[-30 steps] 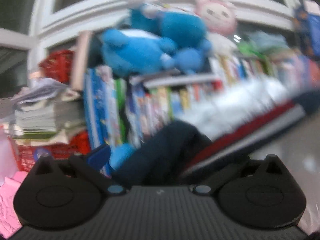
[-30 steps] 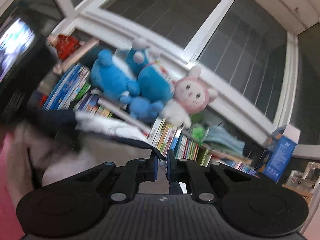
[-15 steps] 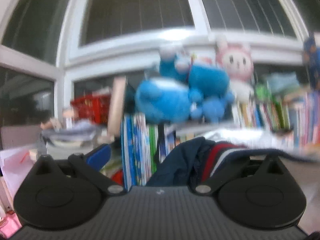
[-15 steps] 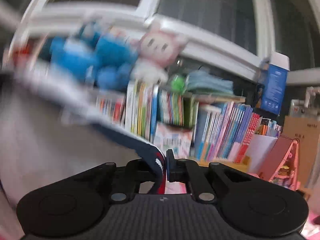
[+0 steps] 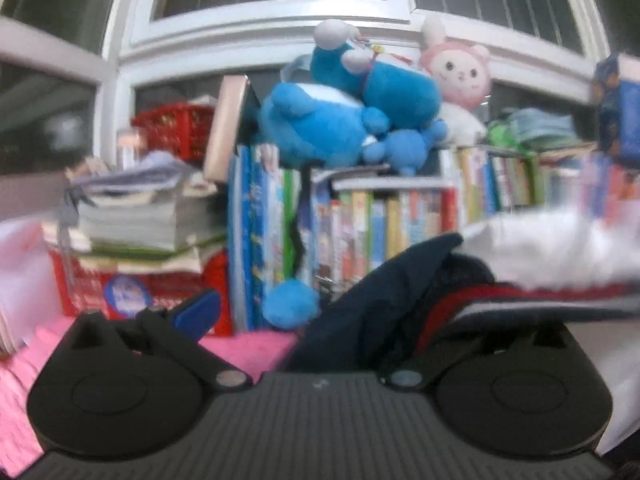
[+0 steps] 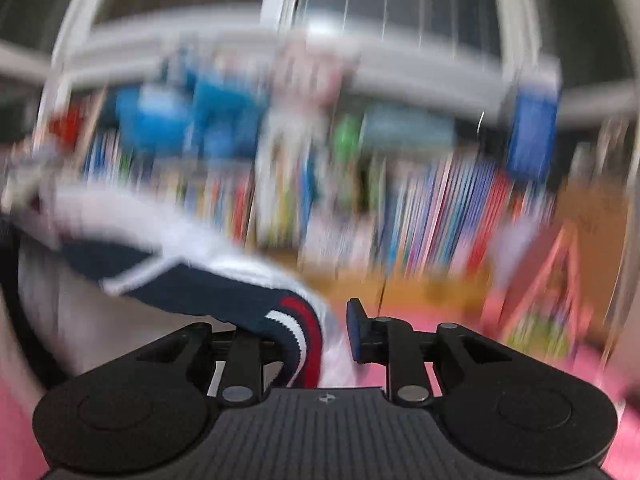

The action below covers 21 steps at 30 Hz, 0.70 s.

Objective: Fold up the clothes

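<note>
A navy garment [image 5: 372, 300] with red and white striped trim and a white lining lies across my left gripper [image 5: 320, 320]. That gripper is open: its blue left fingertip [image 5: 196, 312] stands free, and the cloth hides the right one. In the blurred right wrist view the garment's striped cuff [image 6: 296, 328] hangs over the left finger of my right gripper [image 6: 320, 332]. Its right fingertip [image 6: 357, 330] stands apart from the cuff, so this gripper is open. The garment stretches away to the left.
A pink surface [image 5: 248, 344] lies below both grippers. Behind it stands a row of upright books [image 5: 360, 220] with blue plush toys [image 5: 340, 120] and a pink one [image 5: 456, 76] on top. Stacked papers [image 5: 136, 220] sit at the left, windows behind.
My right gripper was shut on the garment's edge; now its fingers stand apart and it has swung down fast. The left gripper has tilted down slightly, cloth still draped over it.
</note>
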Motion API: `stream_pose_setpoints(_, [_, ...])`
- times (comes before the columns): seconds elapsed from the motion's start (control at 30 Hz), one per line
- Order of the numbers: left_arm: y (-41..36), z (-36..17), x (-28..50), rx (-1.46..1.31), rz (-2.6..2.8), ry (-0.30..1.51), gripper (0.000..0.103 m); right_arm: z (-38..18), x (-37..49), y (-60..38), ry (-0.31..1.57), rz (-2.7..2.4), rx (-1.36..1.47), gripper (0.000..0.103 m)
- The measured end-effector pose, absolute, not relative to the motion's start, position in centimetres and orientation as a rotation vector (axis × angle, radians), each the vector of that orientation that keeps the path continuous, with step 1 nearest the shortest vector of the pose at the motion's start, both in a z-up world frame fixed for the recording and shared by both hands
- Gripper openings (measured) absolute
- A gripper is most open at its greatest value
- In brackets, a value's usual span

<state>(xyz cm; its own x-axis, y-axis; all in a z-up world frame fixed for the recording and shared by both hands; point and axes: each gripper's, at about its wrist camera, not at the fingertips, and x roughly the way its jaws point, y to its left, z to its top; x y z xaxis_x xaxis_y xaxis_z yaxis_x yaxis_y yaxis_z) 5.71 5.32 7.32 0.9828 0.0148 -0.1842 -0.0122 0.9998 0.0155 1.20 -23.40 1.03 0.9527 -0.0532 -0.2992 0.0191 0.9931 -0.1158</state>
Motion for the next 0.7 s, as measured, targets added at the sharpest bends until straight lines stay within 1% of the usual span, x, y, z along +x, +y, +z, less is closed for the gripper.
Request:
stream_pose_setpoints(0.07, [5.4, 8.4, 3.8, 0.038, 0.020, 0.147, 0.103, -1.4, 1.4, -22.6, 0.395, -0.024, -0.109, 0.034])
stream_pose_setpoints(0.13, [6.0, 10.0, 1.8, 0.040, 0.004, 0.104, 0.103, -3.7, 1.8, -21.3, 0.455, -0.008, -0.094, 0.038])
stream_pose_setpoints(0.2, [6.6, 11.1, 0.3, 0.055, -0.009, 0.083, 0.103, -4.5, 1.8, -20.4, 0.477, 0.004, -0.067, 0.035])
stream_pose_setpoints(0.27, [7.0, 11.4, -0.2, 0.090, 0.024, 0.091, 0.103, -4.2, 1.2, -20.0, 0.460, -0.004, -0.056, 0.024])
stream_pose_setpoints(0.33, [8.1, 10.7, -0.3, 0.085, 0.052, 0.127, 0.103, -2.7, -0.1, -20.5, 0.402, -0.019, -0.054, 0.019])
stream_pose_setpoints(0.5, [10.7, 7.2, -1.4, 0.021, 0.067, 0.250, 0.103, 3.3, -6.8, -24.0, 0.104, 0.051, 0.037, 0.019])
stream_pose_setpoints(0.53, [11.0, 6.5, -1.8, 0.020, 0.064, 0.270, 0.103, 3.7, -7.9, -24.2, 0.083, 0.051, 0.011, 0.022])
stream_pose_setpoints(0.57, [11.3, 5.8, -2.6, 0.020, 0.054, 0.291, 0.103, 3.9, -8.9, -24.4, 0.076, 0.048, -0.024, 0.024])
stream_pose_setpoints(0.6, [11.7, 5.2, -3.3, 0.028, 0.051, 0.312, 0.103, 3.3, -9.4, -24.4, 0.113, 0.042, -0.074, 0.024])
stream_pose_setpoints(0.7, [12.7, 3.2, -5.7, 0.056, 0.015, 0.392, 0.103, 0.4, -10.9, -24.6, 0.280, 0.063, -0.168, 0.024])
